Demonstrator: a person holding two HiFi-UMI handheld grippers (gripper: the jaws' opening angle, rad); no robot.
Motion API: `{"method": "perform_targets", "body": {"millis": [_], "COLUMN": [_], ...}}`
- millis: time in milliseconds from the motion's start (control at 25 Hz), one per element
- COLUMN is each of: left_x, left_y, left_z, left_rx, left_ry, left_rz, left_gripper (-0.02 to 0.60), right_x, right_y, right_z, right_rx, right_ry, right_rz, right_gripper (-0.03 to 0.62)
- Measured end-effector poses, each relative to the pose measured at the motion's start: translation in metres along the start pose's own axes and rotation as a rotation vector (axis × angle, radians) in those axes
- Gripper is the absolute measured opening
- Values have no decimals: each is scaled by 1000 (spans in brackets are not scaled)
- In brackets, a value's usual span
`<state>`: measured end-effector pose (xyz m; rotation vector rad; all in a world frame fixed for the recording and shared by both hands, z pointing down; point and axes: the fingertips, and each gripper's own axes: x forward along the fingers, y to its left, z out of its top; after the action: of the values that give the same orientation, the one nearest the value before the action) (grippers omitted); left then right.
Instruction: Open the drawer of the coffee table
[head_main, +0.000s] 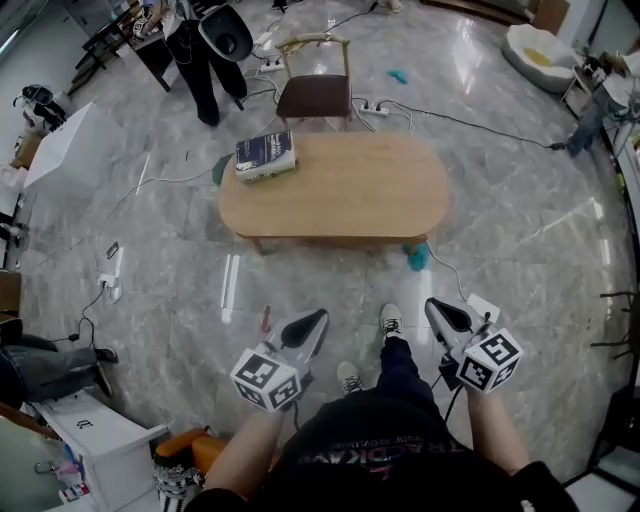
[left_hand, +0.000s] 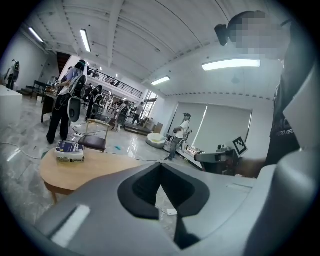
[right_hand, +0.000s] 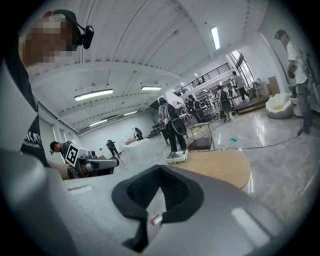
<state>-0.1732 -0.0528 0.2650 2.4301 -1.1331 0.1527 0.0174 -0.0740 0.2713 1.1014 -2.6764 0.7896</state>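
Currently shut together and empty at lower centre: left gripper (head_main: 320, 318), right gripper (head_main: 434, 306); well apart from coffee table (head_main: 360, 190) at upper centre.

One bench (head_main: 340, 195) stands on the floor. It carries one blue-covered book (head_main: 266, 155), at its far left corner. One chair (head_main: 314, 95) stands beyond the bench's far edge. Two teal bits lie on the floor: a teal scrap (head_main: 417, 258) by the bench's near right corner and a second teal scrap (head_main: 398, 75) past the chair. There is one white beanbag (head_main: 540, 55). There are two grippers, the left gripper (head_main: 318, 320) and the right gripper (head_main: 434, 308), each bearing one marker cube.
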Motion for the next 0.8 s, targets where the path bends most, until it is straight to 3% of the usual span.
{"method": "perform_targets", "body": {"millis": [360, 800], "left_x": [66, 148], "left_y": [34, 91], "left_z": [-16, -81], "left_rx": [17, -7], "left_ry": [59, 203], "left_rz": [67, 126], "left_gripper": [6, 6], "right_x": [21, 73], "right_y": [-82, -204], "right_z": [-11, -53], "right_rx": [42, 97], "right_ry": [33, 91], "right_rz": [-31, -69], "right_gripper": [2, 2]}}
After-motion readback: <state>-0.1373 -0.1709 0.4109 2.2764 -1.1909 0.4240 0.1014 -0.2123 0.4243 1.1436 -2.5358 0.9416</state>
